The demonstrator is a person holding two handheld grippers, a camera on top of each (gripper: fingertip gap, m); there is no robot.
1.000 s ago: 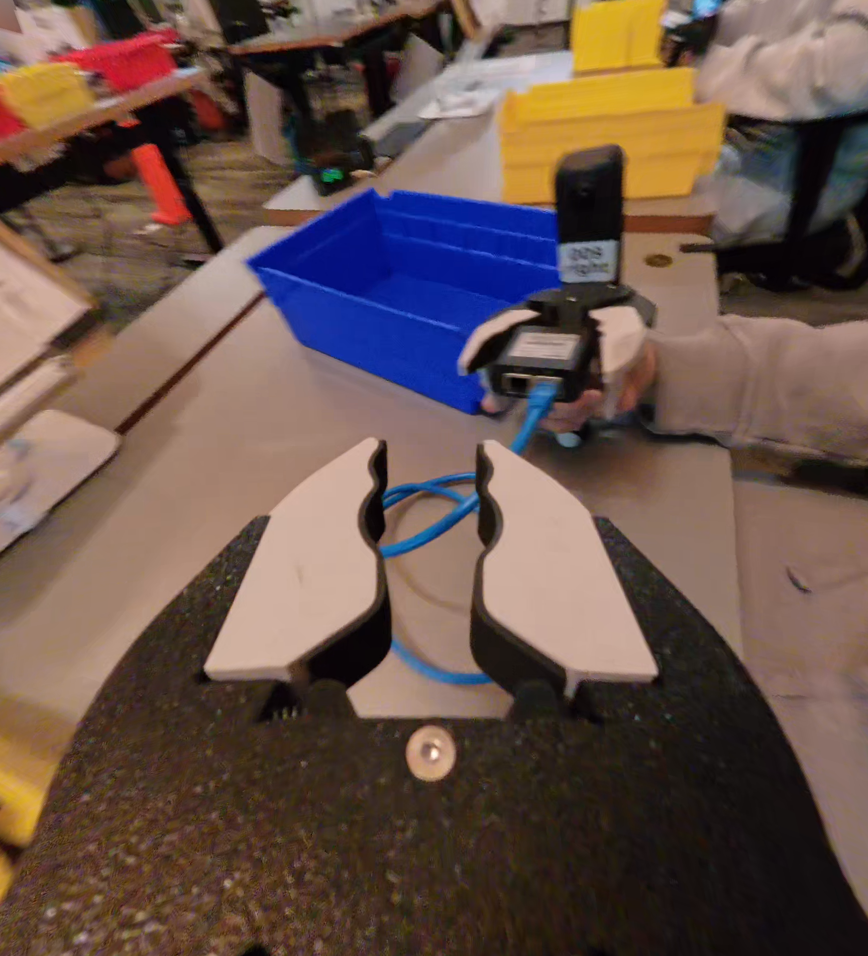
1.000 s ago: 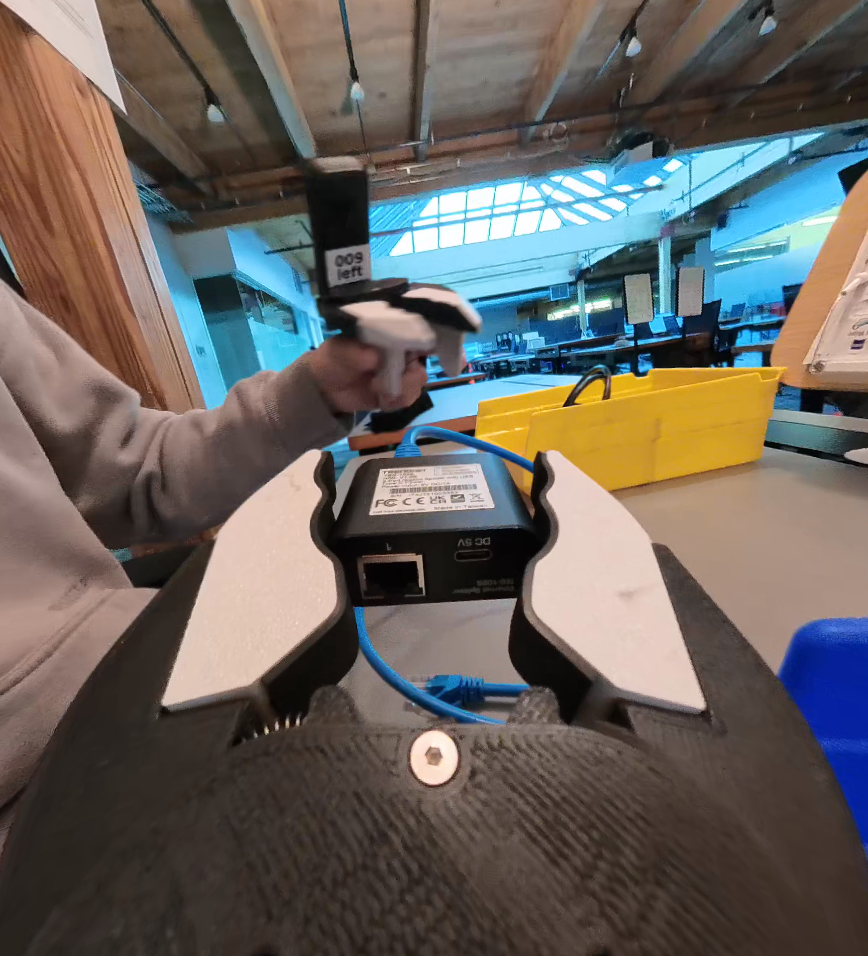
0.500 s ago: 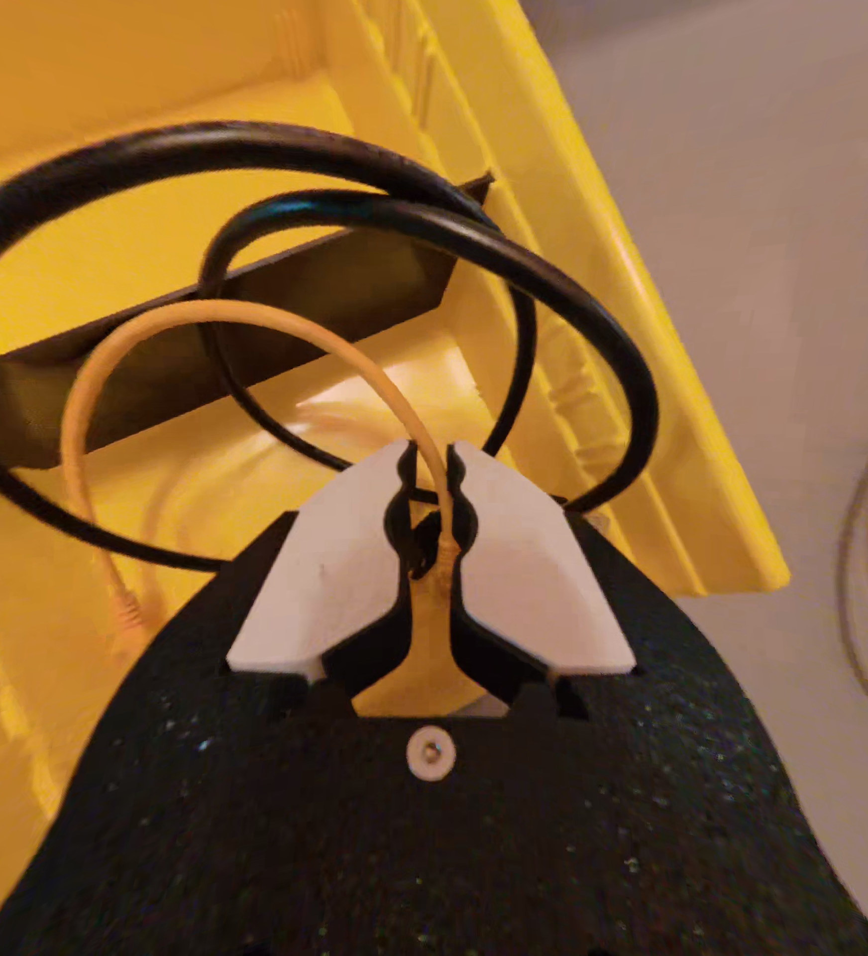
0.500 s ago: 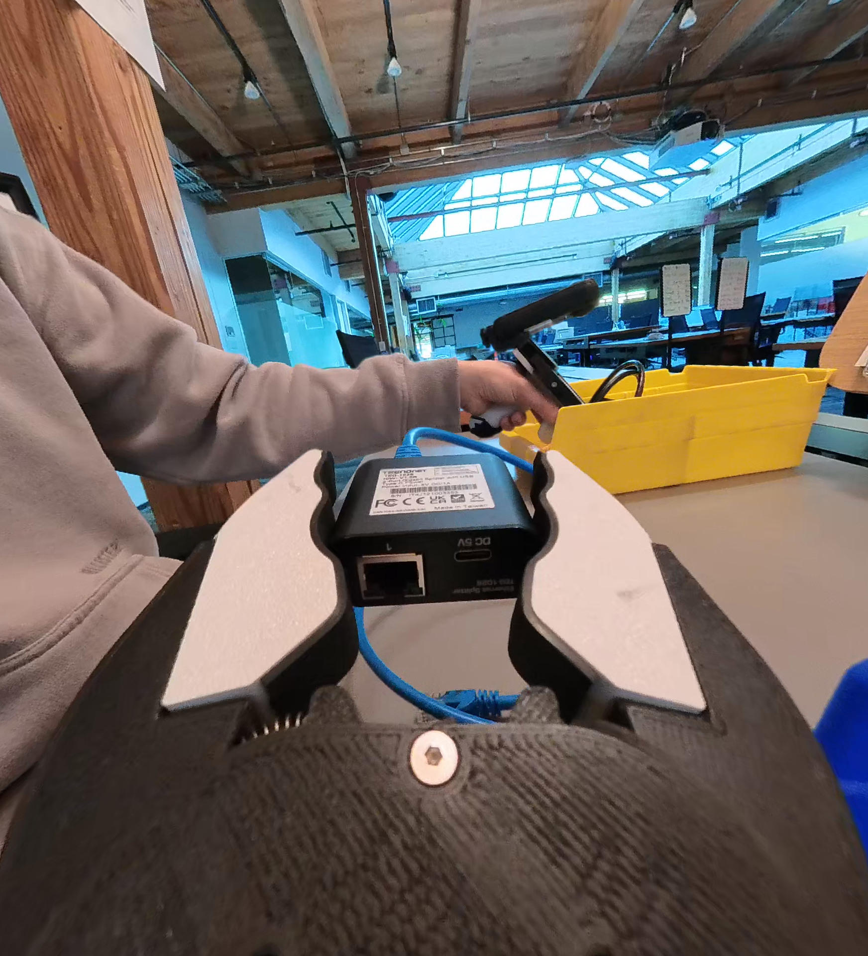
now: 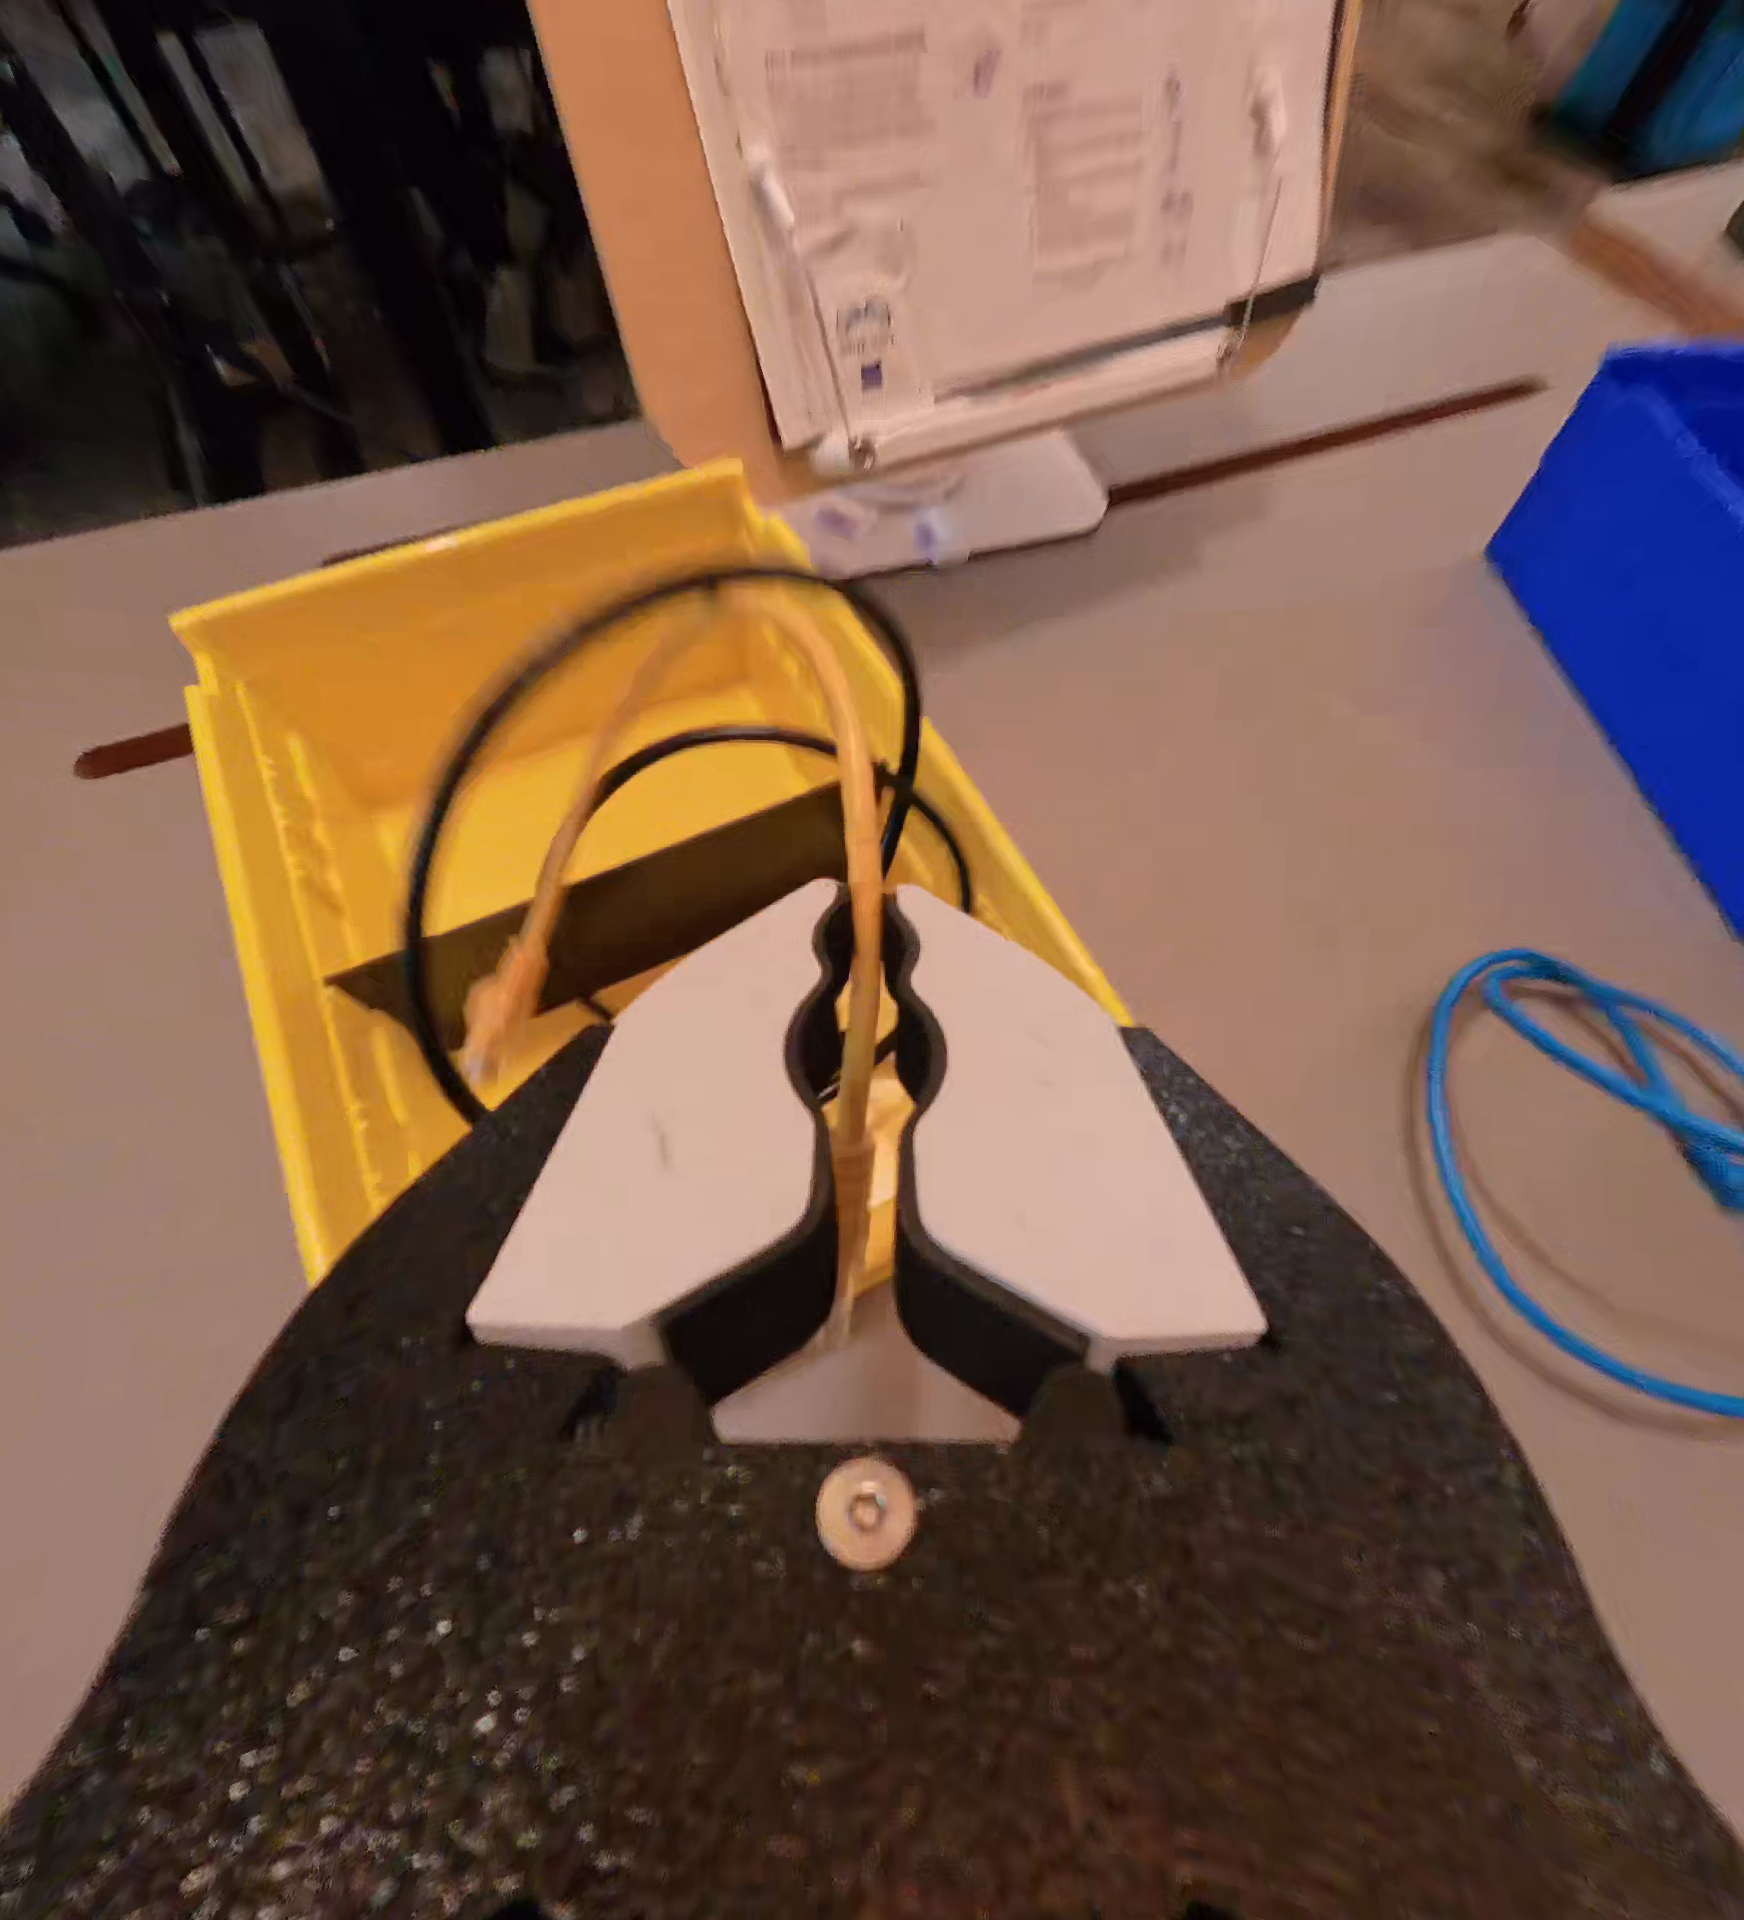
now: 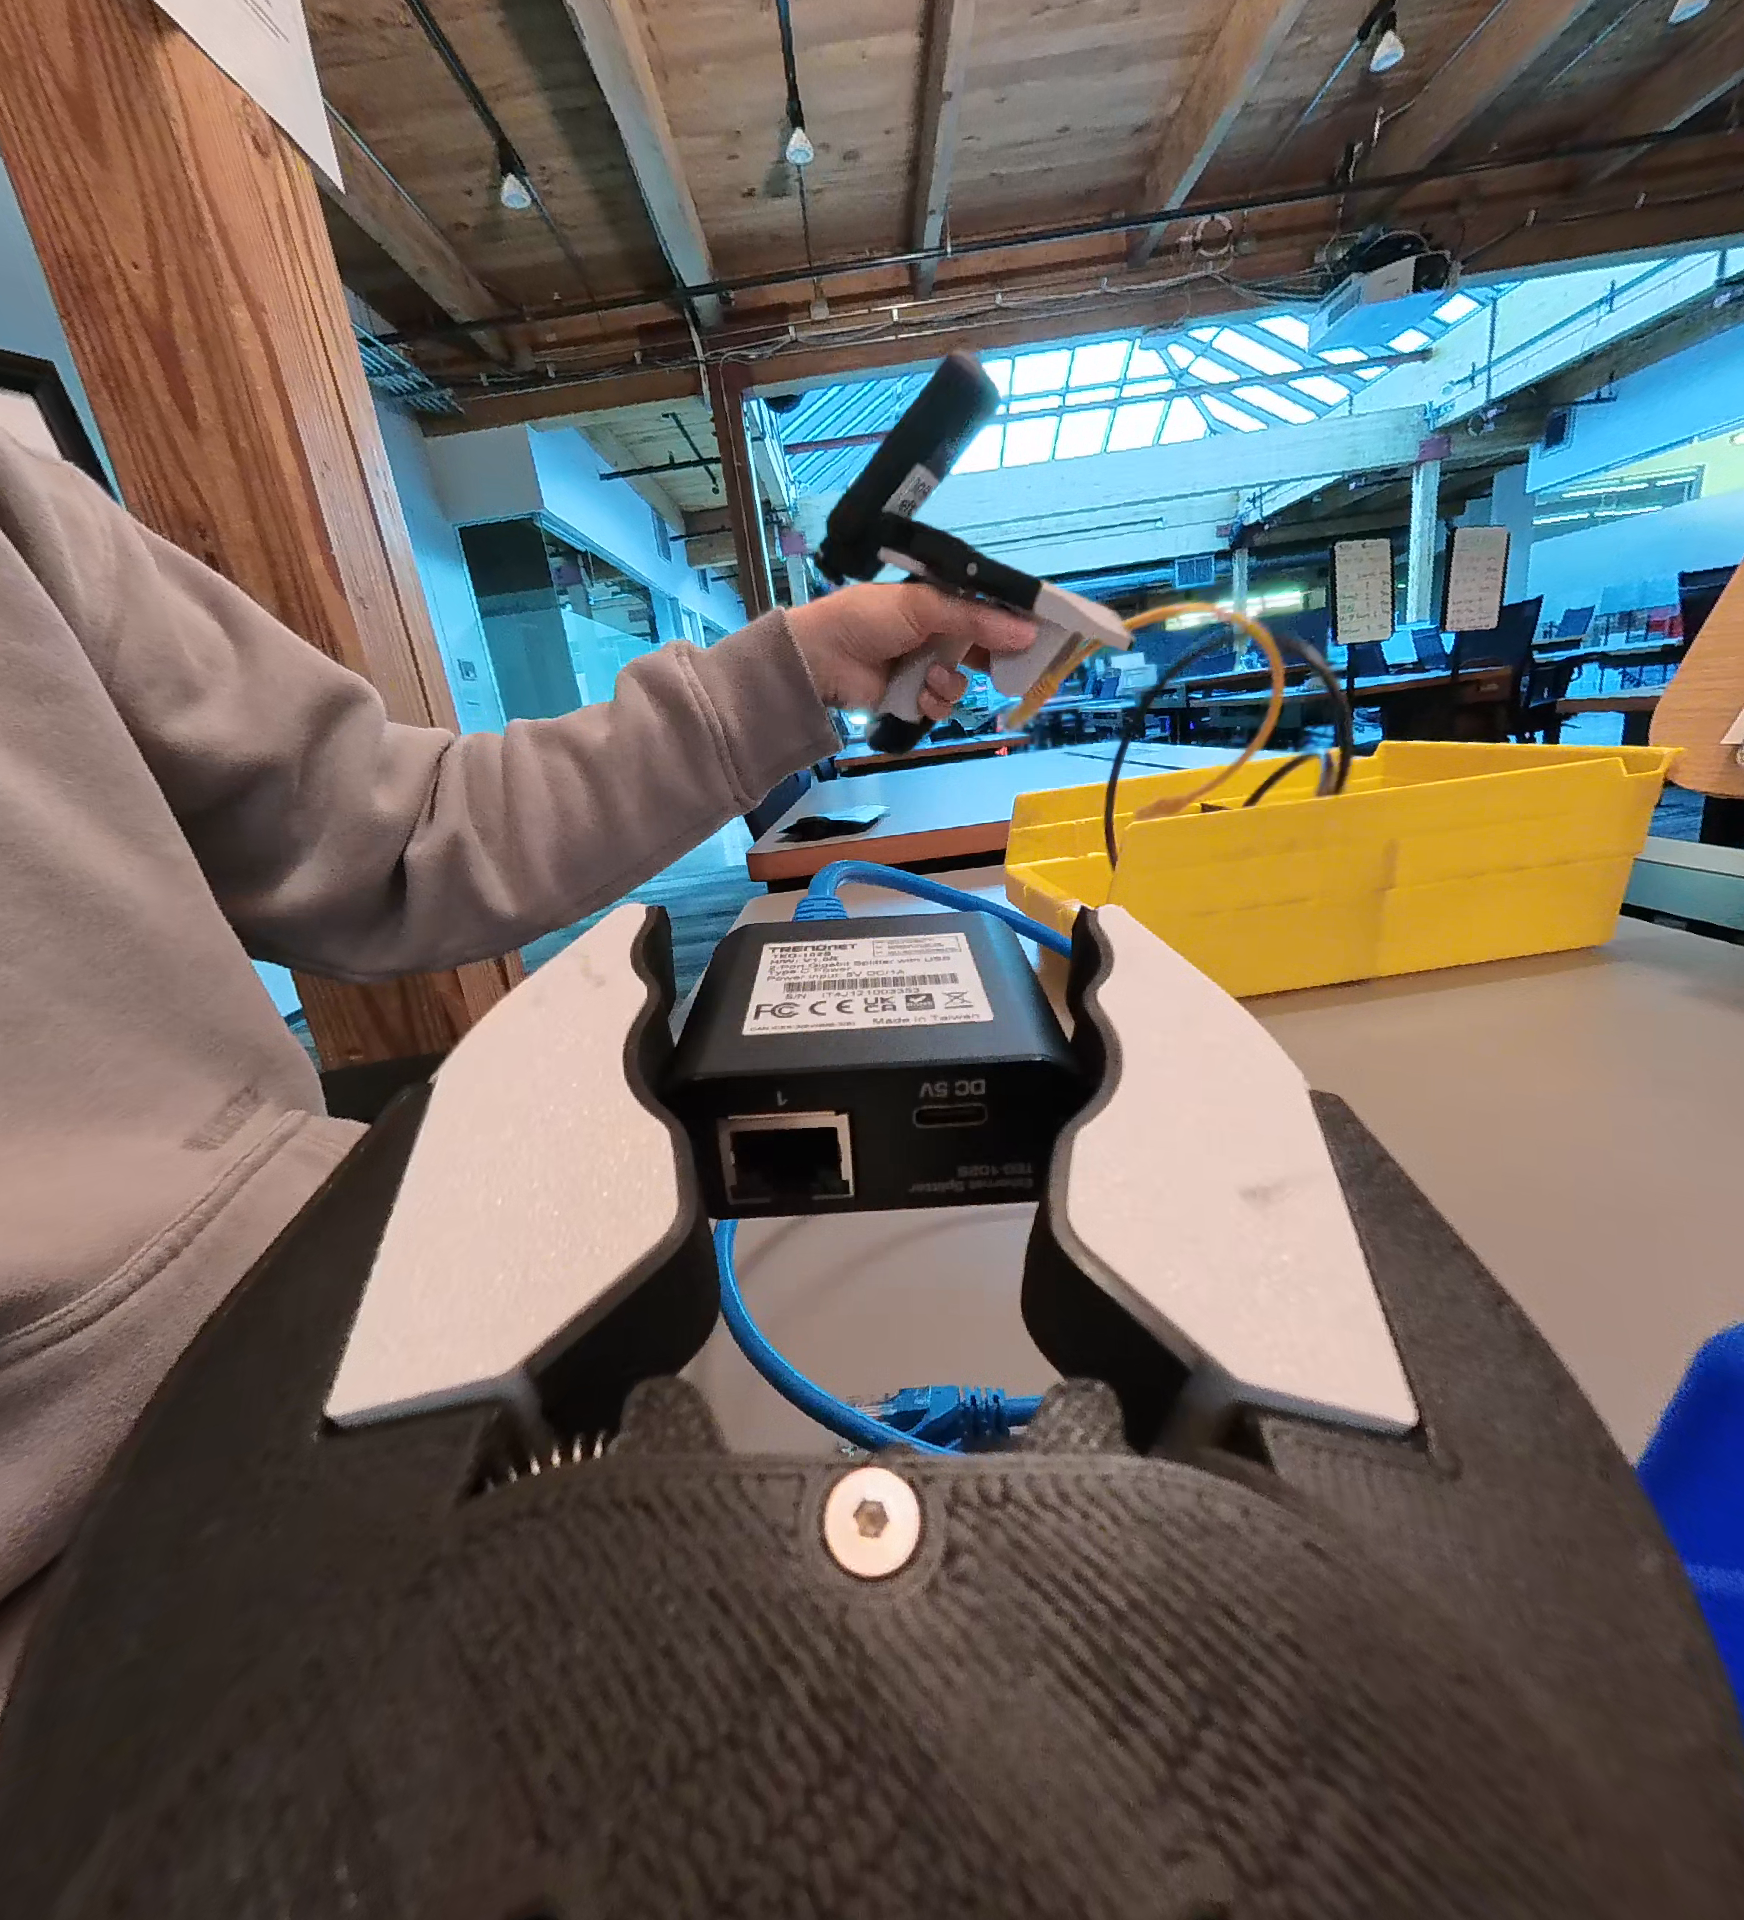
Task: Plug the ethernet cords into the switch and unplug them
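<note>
My left gripper (image 5: 865,894) is shut on a yellow ethernet cord (image 5: 852,748) near one plug and holds it above the yellow bin (image 5: 328,748). The cord's other plug (image 5: 499,1003) dangles free. A black cord (image 5: 432,831) loops up with it. My right gripper (image 6: 870,920) is shut on the black switch (image 6: 868,1039), just above the table. An empty port (image 6: 790,1153) faces the camera. A blue ethernet cord (image 6: 826,894) is plugged into the switch's far side. From the right wrist view, the left gripper (image 6: 1107,629) holds the yellow cord (image 6: 1252,665) over the bin (image 6: 1367,883).
The blue cord (image 5: 1574,1039) coils on the grey table to the right of the yellow bin. A blue bin (image 5: 1699,623) stands at the far right. A cardboard board with papers (image 5: 1003,208) stands behind the yellow bin. A wooden post (image 6: 193,416) rises behind the person's sleeve. The tips of one gripper are about 35 cm away from the tips of the other.
My left gripper went from open over the table to the yellow bin, shut on the yellow cord and lifted it up. My right gripper stayed still with the switch.
</note>
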